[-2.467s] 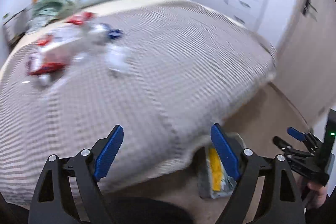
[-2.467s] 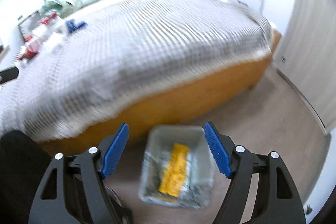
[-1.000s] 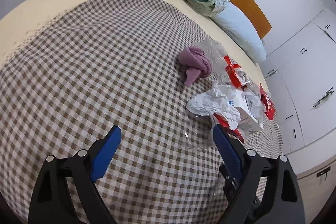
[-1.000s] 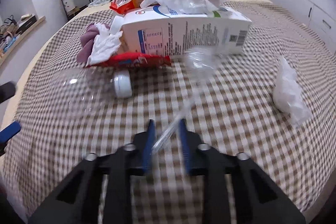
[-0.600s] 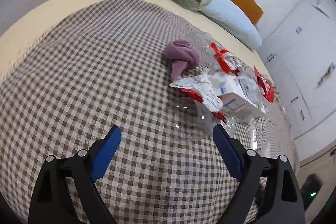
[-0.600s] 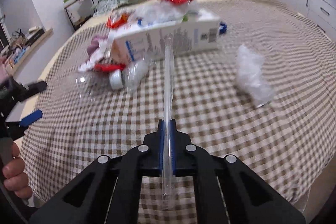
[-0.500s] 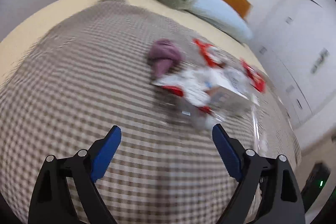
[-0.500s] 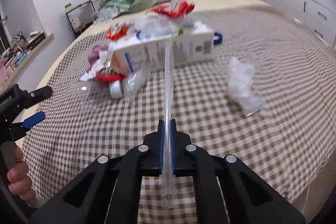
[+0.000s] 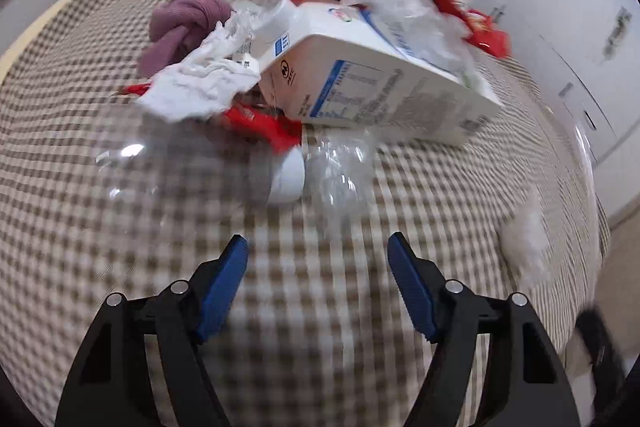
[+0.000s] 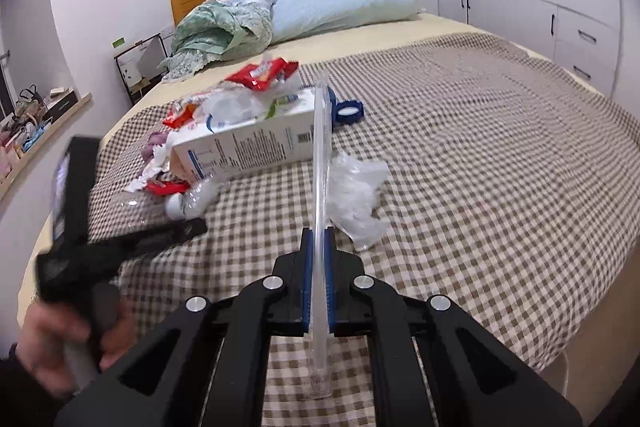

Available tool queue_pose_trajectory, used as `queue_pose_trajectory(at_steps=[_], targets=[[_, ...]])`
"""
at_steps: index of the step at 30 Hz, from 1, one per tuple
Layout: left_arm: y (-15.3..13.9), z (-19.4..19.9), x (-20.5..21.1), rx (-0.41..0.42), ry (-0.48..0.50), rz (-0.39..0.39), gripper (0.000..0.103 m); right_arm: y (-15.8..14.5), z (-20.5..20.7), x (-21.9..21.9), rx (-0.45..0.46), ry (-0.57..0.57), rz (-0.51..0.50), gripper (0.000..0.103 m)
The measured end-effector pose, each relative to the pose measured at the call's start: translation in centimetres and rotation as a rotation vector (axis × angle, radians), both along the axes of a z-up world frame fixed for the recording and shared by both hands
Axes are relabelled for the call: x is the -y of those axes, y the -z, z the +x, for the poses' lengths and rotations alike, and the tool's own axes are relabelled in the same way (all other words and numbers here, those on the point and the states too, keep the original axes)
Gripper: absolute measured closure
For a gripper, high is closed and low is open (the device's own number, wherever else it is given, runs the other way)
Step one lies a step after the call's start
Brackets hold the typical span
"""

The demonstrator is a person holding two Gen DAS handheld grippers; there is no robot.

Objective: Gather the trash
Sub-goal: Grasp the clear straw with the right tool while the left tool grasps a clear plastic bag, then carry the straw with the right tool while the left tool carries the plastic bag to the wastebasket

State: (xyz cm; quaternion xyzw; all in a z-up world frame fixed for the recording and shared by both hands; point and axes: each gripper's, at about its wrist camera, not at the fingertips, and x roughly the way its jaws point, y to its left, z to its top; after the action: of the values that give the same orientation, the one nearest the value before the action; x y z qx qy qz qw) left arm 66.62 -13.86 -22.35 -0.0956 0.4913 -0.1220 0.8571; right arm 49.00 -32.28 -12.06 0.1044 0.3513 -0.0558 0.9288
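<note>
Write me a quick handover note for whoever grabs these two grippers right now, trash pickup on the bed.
Right gripper: shut on a clear plastic strip, lifted above the bed.
Left gripper: open, holding nothing, pointed at the crushed clear bottle with a white cap.
On the blanket: white carton, red wrappers, white tissue, purple cloth, crumpled clear plastic, blue ring.
Done: strip picked up.
Left: bin the strip, then collect the pile. No bin in view.

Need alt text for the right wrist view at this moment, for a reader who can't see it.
The right tongs are shut on a clear plastic strip held above a checked bedspread. Beyond lie a white carton, red wrappers and a crumpled clear bag; the left tongs reach in from the left.
</note>
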Motion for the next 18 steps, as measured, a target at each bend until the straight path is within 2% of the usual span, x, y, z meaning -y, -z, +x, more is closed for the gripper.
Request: queue_pose_trajectory(at_steps=[5,7,8,13,18], targets=[[-0.2,1.9,0.1,0.024,-0.081,-0.073,0.034,0.8,0.7,-0.2,-0.016,-0.037,0.032,0.097],[-0.1,2.6,0.2,0.026,-0.092,-0.087,0.05,0.7,0.8,-0.4,-0.009,-0.043,0.035,0.097],[0.1,2.9,0.3,0.023,-0.069,-0.1,0.069,0.8,0.9,-0.5,-0.011,-0.047,0.035,0.097],[-0.9,2.1,0.4,0.003,-0.052,-0.165,0.071,0.3,0.9,-0.9,-0.007,-0.057,0.03,0.097],[-3.6,-1.9,0.1,0.059,0.01,-0.18,0.071,-1.6,-0.9,-0.9,0.029,-0.061,0.0,0.097]])
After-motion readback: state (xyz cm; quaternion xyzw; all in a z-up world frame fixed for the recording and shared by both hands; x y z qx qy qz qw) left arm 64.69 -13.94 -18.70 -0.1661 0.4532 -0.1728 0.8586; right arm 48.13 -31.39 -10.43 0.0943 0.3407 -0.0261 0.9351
